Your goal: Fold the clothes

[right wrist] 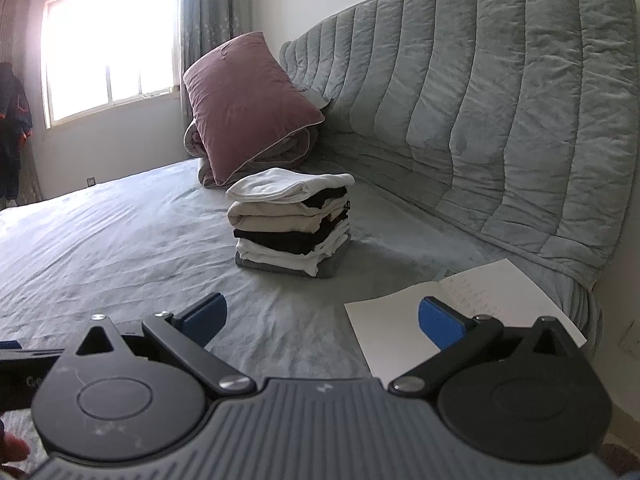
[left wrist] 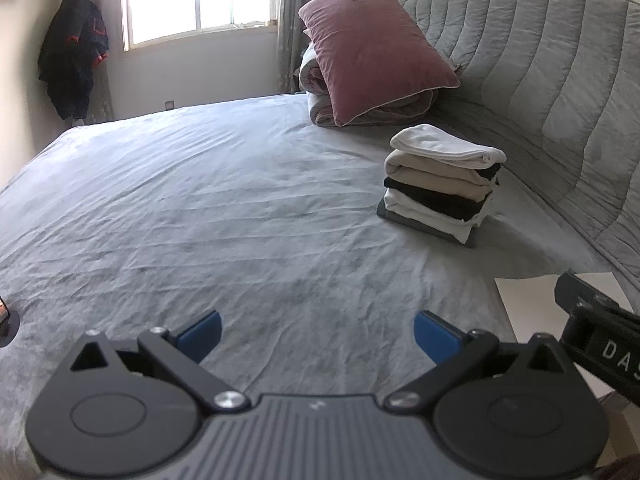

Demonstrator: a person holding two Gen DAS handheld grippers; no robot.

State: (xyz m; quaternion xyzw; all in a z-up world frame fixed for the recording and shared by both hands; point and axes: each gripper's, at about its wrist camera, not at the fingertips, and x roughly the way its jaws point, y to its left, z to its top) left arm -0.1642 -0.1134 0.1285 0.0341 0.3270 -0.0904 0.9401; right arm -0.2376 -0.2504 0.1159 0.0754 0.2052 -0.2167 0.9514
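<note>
Both grippers are spread empty; the folded clothes stack [right wrist: 290, 222] sits upper-centre, nearer the right gripper [right wrist: 322, 320] than the left gripper [left wrist: 318, 336].

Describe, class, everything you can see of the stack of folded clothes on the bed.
The stack of folded clothes sits on the grey bedsheet, near the quilted headboard and in front of the pink pillow, touching neither. From the top it looks layered white, beige, black, white, then grey at the bottom. The soft fabric pieces are folded flat; the edges are a little uneven, yet the pile stands upright. Neither gripper touches it.
</note>
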